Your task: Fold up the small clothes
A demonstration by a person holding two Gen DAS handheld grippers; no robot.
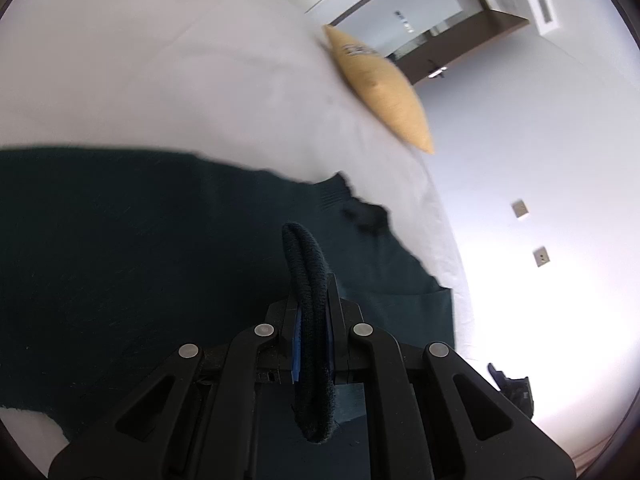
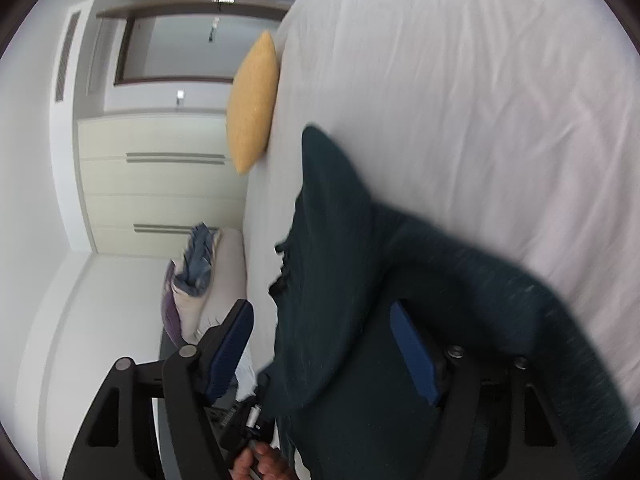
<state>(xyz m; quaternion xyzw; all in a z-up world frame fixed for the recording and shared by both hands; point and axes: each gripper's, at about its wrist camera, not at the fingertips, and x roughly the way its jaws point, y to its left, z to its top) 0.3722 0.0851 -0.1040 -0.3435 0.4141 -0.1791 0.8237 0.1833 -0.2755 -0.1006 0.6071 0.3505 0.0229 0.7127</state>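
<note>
A dark teal knit garment lies spread over the white bed. My left gripper is shut on a thick folded edge of this garment, which sticks out beyond the fingertips. In the right wrist view the same garment hangs and drapes across the gap between the fingers of my right gripper. Its blue pads stand wide apart, so it is open, with cloth lying between and over them.
A yellow pillow lies on the bed near its edge, also in the right wrist view. A pile of bedding and blue cloth sits beside the bed. White wardrobe doors stand behind. A hand shows at the bottom.
</note>
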